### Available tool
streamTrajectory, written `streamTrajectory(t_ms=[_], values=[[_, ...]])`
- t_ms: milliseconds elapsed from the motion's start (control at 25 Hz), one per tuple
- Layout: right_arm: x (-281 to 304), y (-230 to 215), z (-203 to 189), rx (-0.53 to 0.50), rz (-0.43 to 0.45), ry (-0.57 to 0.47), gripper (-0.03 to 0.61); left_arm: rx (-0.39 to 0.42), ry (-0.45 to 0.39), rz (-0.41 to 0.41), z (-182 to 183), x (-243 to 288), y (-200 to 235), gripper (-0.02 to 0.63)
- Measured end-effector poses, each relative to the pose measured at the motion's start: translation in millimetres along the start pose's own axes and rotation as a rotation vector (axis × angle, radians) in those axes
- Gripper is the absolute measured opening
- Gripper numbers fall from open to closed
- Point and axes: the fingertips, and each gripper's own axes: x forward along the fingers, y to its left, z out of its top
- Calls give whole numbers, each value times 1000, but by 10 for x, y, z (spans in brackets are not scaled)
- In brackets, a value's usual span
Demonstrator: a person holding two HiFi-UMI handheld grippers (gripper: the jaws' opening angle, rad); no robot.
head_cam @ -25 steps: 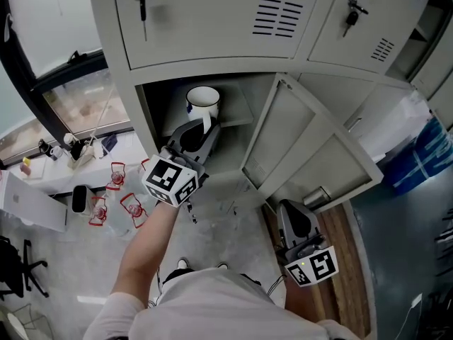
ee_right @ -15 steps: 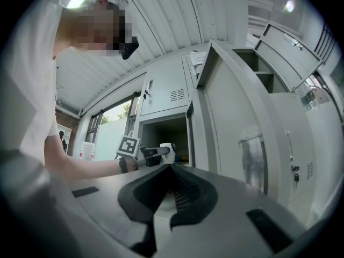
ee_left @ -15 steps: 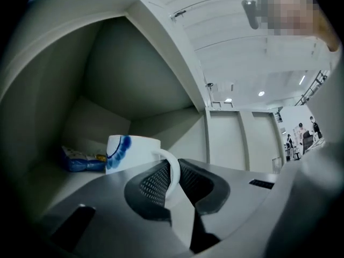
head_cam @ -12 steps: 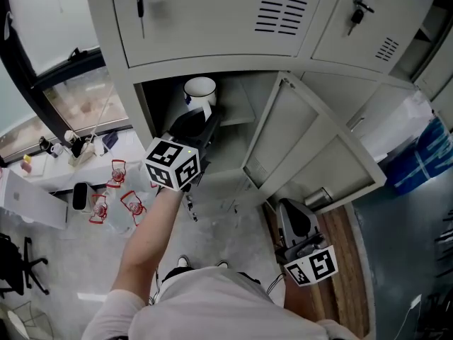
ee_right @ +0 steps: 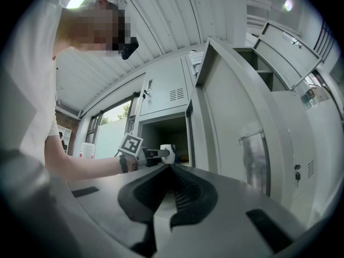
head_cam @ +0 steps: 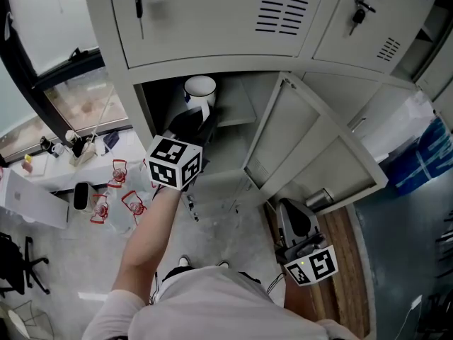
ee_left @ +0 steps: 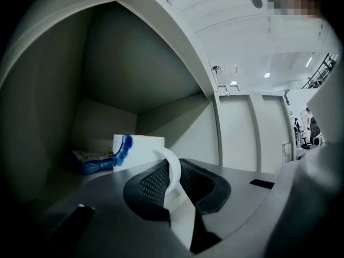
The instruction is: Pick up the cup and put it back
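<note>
Evidently the put-back half of the task is in hand. From the head view, the left gripper (head_cam: 204, 116) reaches level into the open locker compartment (head_cam: 159, 112), its marker cube toward the camera. The white cup (head_cam: 200, 88) stands upright on the compartment's shelf just past the jaw tips. The locker door (head_cam: 311, 147) hangs wide to the right. The right gripper (head_cam: 291, 212) is held low beside that door, well apart from the cup.

In the left gripper view, the cup (ee_left: 138, 150), white with a blue mark near its rim, sits on the grey shelf (ee_left: 67, 186). It is in front of a blue packet (ee_left: 90, 163) at the back wall. The cup's handle (ee_left: 173, 168) stands between the two mesh pads. The jaws have just been opening, and they look slack about the handle rather than pressing on it, so the cup seems to rest on its own base.

In the right gripper view, that gripper's jaws lie closed together with nothing between them. Far off, the cup shows small in the compartment at the left gripper's tips.

I judge the release to be nearly done. The next move calls for a little more opening. Then a straight draw back along the handle's line, level and without a twist, so neither pad catches the loop and drags or tips the cup off the shelf.
</note>
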Motion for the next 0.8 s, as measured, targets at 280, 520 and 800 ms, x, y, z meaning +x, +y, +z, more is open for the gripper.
streamTrajectory(t_ms=[280,520,800], values=[[25,15,-13,6,7,-1,17,4,-32,24,-25,-85,20,89],[74,55,-14,7,21,-1,17,8,-35,54,-45,-166,65,117],[122,134,-25,9,42,-1,17,31,-46,49,7,-325,-14,141]])
